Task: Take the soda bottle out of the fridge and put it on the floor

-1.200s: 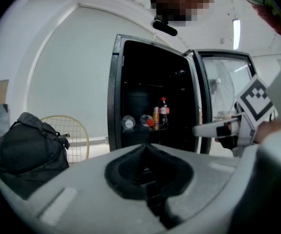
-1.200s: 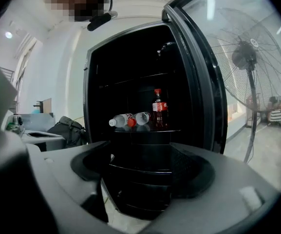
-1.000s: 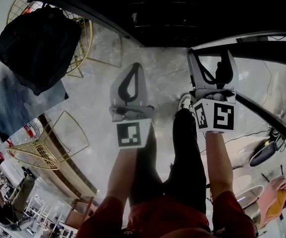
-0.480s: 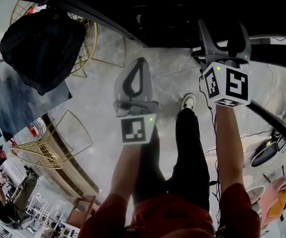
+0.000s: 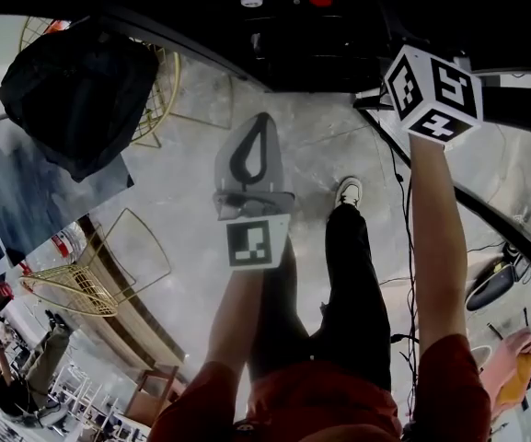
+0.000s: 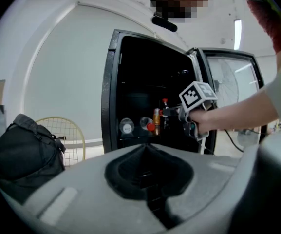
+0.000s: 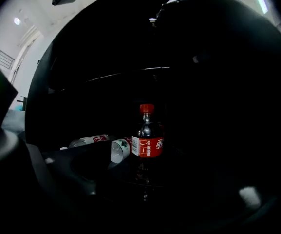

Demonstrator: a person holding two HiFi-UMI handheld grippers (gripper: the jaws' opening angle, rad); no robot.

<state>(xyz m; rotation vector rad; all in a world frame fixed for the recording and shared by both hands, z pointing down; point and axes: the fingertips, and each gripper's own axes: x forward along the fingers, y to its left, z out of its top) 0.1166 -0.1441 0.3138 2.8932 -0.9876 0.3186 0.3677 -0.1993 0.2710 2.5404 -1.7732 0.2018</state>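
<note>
Soda bottle [image 7: 147, 139] stood upright on a shelf inside the fridge [image 6: 112, 91], beside lying water bottles [image 7: 121, 149]. Right claw [image 6: 170, 112] was spread, just short of it. Left claw [image 5: 258, 127] was pressed together, empty, above the floor [image 5: 173, 191]. Grasp, removal and placing were not yet done.

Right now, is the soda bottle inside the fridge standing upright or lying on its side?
Upright. In the right gripper view the soda bottle stands, red cap on top; the clear bottle beside it lies flat.

Darkness hides the base of the soda bottle [image 7: 147, 146].
</note>
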